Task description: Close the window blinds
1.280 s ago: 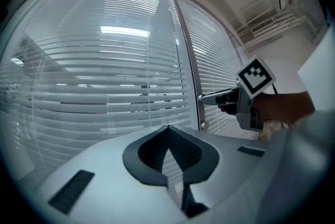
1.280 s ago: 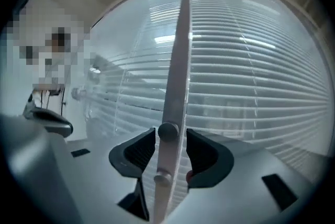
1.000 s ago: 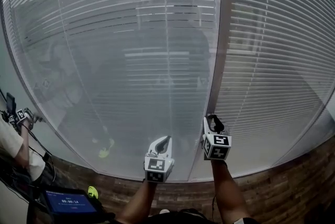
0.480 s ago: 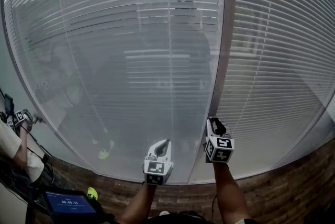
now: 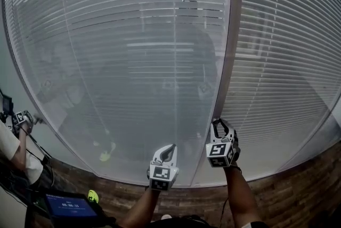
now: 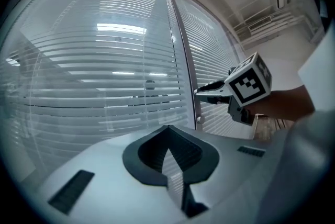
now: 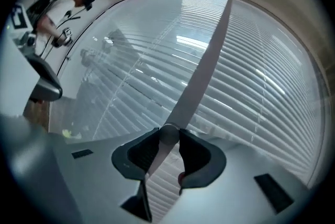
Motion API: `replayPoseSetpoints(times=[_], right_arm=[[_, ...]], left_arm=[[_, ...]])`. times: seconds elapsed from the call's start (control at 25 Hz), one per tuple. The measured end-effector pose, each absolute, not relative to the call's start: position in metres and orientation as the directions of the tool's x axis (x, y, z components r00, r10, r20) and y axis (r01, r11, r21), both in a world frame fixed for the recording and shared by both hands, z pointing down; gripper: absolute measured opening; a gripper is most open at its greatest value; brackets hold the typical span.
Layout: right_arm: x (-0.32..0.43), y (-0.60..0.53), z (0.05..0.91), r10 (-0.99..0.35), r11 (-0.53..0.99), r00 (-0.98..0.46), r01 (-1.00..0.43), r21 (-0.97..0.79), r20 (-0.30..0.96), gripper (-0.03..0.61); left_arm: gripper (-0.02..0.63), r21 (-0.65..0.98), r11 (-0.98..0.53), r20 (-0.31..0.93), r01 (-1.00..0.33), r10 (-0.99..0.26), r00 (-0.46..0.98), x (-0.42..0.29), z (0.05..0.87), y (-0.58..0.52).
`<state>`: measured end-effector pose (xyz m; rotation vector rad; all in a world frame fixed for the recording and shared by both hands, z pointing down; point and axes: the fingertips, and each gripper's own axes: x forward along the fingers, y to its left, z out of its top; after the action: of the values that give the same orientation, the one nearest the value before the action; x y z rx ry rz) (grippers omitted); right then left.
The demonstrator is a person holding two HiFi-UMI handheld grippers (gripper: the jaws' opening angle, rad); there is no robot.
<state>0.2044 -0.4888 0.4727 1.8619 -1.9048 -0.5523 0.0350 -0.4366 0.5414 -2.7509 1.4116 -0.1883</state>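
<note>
Slatted blinds (image 5: 133, 62) hang behind two glass panes with a grey mullion (image 5: 227, 62) between them. Low on the mullion sits a small round knob (image 7: 168, 134). My right gripper (image 5: 221, 124) is at the mullion, and the right gripper view shows its two pads pressed on either side of the knob (image 7: 168, 136). My left gripper (image 5: 169, 148) hovers lower left of it, in front of the left pane, jaws together and empty (image 6: 168, 129). The right gripper (image 6: 201, 93) also shows in the left gripper view, reaching the mullion (image 6: 183, 60).
A person (image 5: 16, 141) stands at the far left holding other grippers, also seen in the right gripper view (image 7: 57, 8). A tablet (image 5: 66, 204) with a lit screen sits at the lower left. A brick-patterned band (image 5: 277, 195) runs under the window.
My right gripper has dropped a little along the mullion and turned, so its marker cube faces differently. My left gripper has sunk slightly. The left pane's slats look whiter.
</note>
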Motion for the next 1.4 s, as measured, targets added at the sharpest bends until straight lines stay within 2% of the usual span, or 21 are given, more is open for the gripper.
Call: replayPoseSetpoints(times=[0.2, 0.36, 0.72, 0.84, 1.0, 1.08, 1.2, 1.32, 1.4], right_arm=[[0.201, -0.492, 0.477, -0.999, 0.038, -0.017, -0.589, 0.807, 0.034, 0.126], [0.198, -0.491, 0.482, -0.999, 0.041, -0.008, -0.361, 0.932, 0.041, 0.127], [0.194, -0.489, 0.487, -0.993, 0.115, -0.021, 0.079, 0.99, 0.117, 0.127], [0.193, -0.488, 0.489, -0.989, 0.136, -0.031, 0.149, 0.98, 0.142, 0.127], [0.195, -0.489, 0.487, -0.995, 0.089, -0.038, 0.109, 0.99, 0.094, 0.127], [0.197, -0.488, 0.487, -0.996, 0.074, -0.041, 0.038, 0.997, 0.076, 0.129], [0.203, -0.477, 0.484, -0.997, 0.077, -0.05, -0.262, 0.962, 0.066, 0.13], [0.203, -0.459, 0.481, -0.997, 0.079, -0.064, -0.596, 0.799, 0.051, 0.132], [0.2, -0.447, 0.485, -0.996, 0.082, -0.072, -0.714, 0.695, 0.043, 0.132]], left_arm=[[-0.008, -0.098, -0.583, 0.091, -0.806, -0.812, 0.576, 0.034, 0.543, -0.438], [-0.008, -0.099, -0.587, 0.091, -0.804, -0.81, 0.58, 0.034, 0.544, -0.437], [-0.007, -0.099, -0.587, 0.09, -0.804, -0.809, 0.58, 0.031, 0.545, -0.437], [-0.008, -0.086, -0.574, 0.09, -0.814, -0.818, 0.568, 0.026, 0.543, -0.437], [-0.007, -0.084, -0.573, 0.096, -0.816, -0.819, 0.565, 0.023, 0.544, -0.44], [-0.007, -0.081, -0.572, 0.099, -0.816, -0.82, 0.564, 0.023, 0.545, -0.44], [-0.007, -0.067, -0.567, 0.1, -0.821, -0.822, 0.56, 0.025, 0.543, -0.437], [-0.007, -0.073, -0.572, 0.106, -0.817, -0.819, 0.564, 0.024, 0.545, -0.437], [-0.007, -0.068, -0.573, 0.1, -0.817, -0.818, 0.566, 0.024, 0.545, -0.436]])
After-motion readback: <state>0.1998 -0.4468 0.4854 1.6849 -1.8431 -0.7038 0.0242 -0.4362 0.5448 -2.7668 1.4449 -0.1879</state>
